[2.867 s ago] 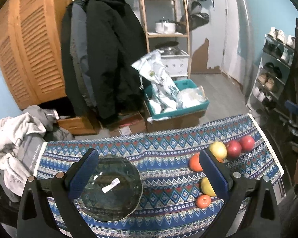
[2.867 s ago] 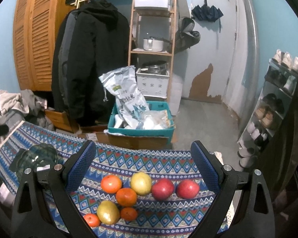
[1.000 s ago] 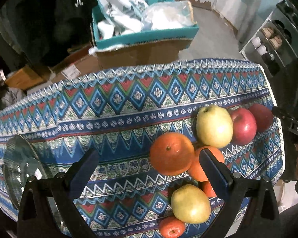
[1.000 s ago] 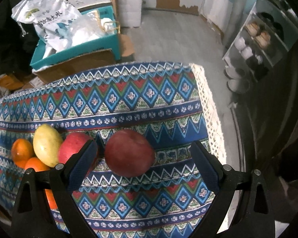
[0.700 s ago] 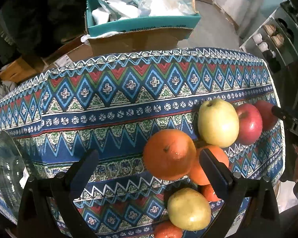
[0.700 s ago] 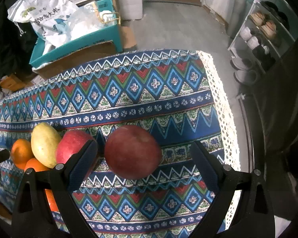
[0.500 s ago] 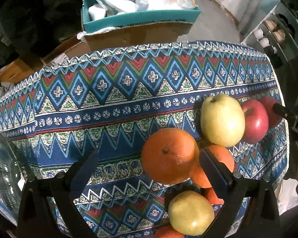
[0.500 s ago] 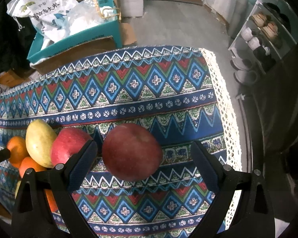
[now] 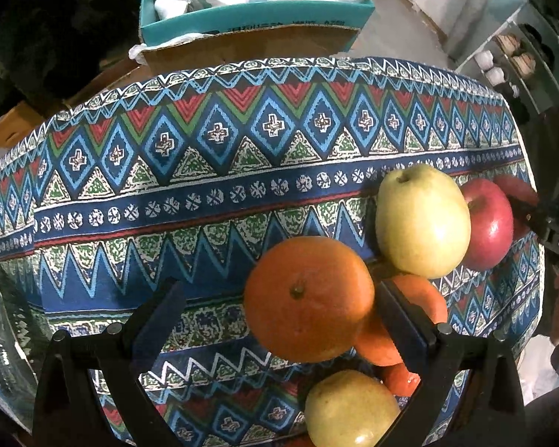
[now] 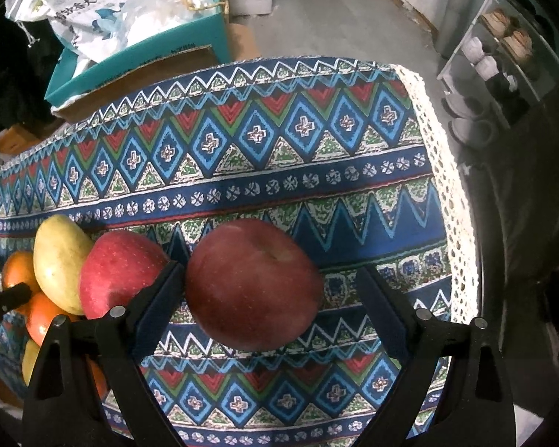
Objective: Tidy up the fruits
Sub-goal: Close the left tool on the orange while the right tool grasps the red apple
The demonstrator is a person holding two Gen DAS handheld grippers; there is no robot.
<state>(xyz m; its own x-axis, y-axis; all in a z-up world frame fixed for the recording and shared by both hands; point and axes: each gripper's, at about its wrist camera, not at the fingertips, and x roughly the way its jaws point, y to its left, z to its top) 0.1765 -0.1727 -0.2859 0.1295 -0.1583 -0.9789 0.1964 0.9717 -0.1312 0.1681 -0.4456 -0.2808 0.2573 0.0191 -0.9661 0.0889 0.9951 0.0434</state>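
Both tools are pointed steeply down at a cluster of fruit lying toward the right-hand end of the surface (image 10: 316, 171), which is covered by a patterned cloth. The left tool (image 9: 279, 316) is held with its jaws wide apart around the large orange (image 9: 309, 298); the right-hand pad is seen just beside the fruit's flank, the other well clear, so nothing is clamped yet. The right tool (image 10: 272, 298) is likewise spread around the dark red apple (image 10: 253, 283), which lies nearest the lace-trimmed right edge; its jaws have just been closing a little, with the apple between them, the left pad at or almost at the skin and the right pad apart from it. A second red apple (image 10: 119, 272) lies directly beside the left pad, and a yellow-green apple (image 9: 421, 219) and a smaller orange (image 9: 417, 298) are crowded against the large orange. For a good grasp, each fruit is best centred between its pads before closure, so that it is not pushed sideways into its neighbours or rolled toward the edge. The pads should be brought down to the widest girth, then closed slowly and evenly. A glass bowl (image 9: 0, 335) is glimpsed at the left edge and is judged the likely destination.
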